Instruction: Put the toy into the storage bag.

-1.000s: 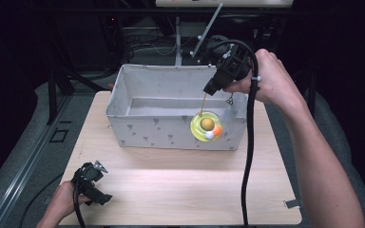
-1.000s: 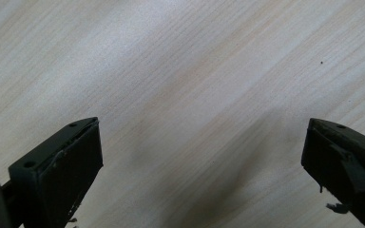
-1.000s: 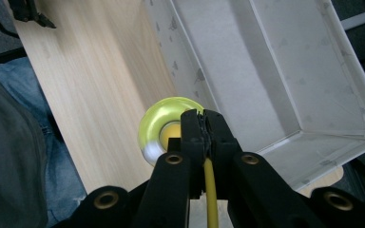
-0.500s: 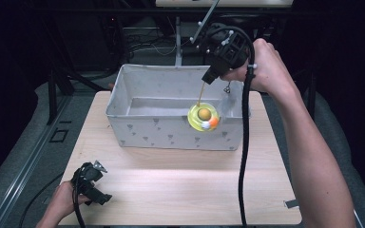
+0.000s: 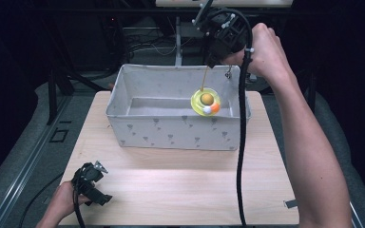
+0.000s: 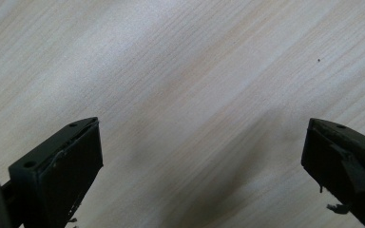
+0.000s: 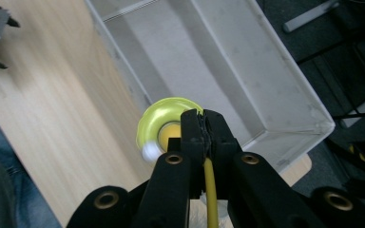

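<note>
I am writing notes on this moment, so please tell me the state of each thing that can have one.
Right gripper: jaws shut on the yellow stick, held up above the bin's far right corner.
Yellow toy: hanging by its stick, off the bin floor, small balls on it.
White bin: upright, open top, floor bare.
Left gripper: jaws open, nothing between them, over the wooden table.
</note>
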`<state>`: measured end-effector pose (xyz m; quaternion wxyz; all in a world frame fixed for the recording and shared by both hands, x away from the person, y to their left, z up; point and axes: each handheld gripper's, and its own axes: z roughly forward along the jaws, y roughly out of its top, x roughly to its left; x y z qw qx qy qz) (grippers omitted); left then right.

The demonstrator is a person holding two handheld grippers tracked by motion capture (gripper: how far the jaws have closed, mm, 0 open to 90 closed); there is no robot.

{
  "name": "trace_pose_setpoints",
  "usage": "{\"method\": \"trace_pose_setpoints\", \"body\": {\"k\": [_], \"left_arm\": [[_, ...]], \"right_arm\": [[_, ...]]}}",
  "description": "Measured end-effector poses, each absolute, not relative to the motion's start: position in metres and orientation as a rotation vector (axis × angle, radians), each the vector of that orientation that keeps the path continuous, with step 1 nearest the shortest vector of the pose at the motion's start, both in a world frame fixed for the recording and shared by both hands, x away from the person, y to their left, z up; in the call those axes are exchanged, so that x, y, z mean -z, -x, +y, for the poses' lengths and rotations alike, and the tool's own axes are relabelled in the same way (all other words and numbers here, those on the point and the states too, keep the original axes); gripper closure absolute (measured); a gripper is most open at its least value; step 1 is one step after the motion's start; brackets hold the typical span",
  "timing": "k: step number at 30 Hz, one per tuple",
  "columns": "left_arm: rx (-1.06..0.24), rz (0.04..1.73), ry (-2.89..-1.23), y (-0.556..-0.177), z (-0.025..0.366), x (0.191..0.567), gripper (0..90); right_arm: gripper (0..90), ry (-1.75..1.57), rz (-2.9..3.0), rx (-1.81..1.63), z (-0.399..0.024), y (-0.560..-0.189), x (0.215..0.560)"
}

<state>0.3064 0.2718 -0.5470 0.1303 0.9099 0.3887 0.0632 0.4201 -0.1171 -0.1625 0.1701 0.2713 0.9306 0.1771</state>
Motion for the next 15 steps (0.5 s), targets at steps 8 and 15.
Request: {"method": "trace_pose_setpoints", "body": {"k": [8, 15], "left_arm": [[-0.179, 1.13, -2.644, -0.306, 0.272, 0.547, 0.1], [-0.176, 1.132, -2.642, -0.306, 0.272, 0.547, 0.1]], "right_arm": [[88.6, -0.826, 2.598, -0.514, -0.122, -0.437, 0.162], [88.6, -0.866, 2.581, -0.534, -0.128, -0.451, 0.165]]}}
